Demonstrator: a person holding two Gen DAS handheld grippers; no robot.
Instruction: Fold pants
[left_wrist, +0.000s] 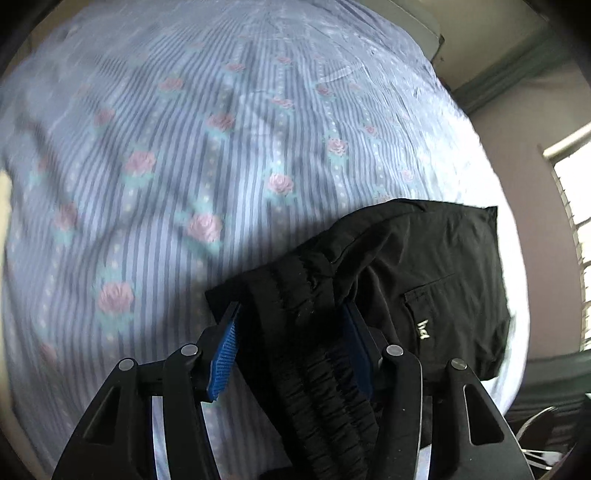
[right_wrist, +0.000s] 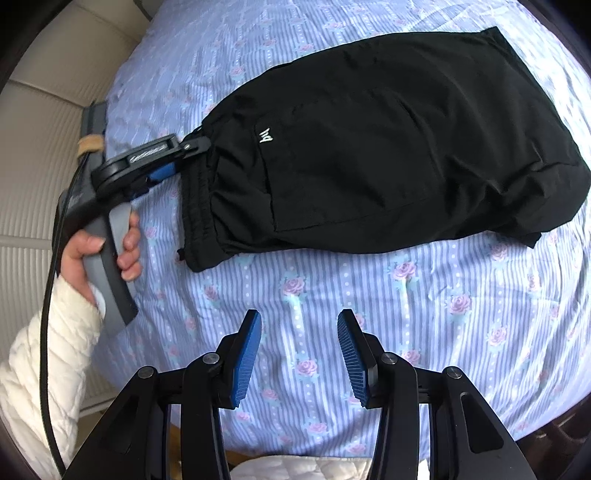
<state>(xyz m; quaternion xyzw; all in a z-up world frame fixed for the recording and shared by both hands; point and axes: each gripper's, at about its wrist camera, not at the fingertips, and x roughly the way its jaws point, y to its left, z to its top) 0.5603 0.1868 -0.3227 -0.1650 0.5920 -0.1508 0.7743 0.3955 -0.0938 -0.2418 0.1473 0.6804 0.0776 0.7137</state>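
Black pants (right_wrist: 369, 147) lie folded on the bed, with a back pocket and a small white logo (right_wrist: 266, 136) facing up. My left gripper (left_wrist: 291, 317) has the gathered elastic waistband (left_wrist: 310, 354) between its blue pads; the jaws stand fairly wide around the thick fabric. In the right wrist view the left gripper (right_wrist: 192, 147) shows at the waistband corner, held by a hand (right_wrist: 110, 251). My right gripper (right_wrist: 299, 325) is open and empty above the sheet, nearer than the pants.
The bed has a blue striped sheet with pink roses (right_wrist: 369, 314). A cream padded surface (right_wrist: 37, 147) borders the bed on the left of the right wrist view. A wall and window (left_wrist: 569, 221) lie beyond the bed's far edge.
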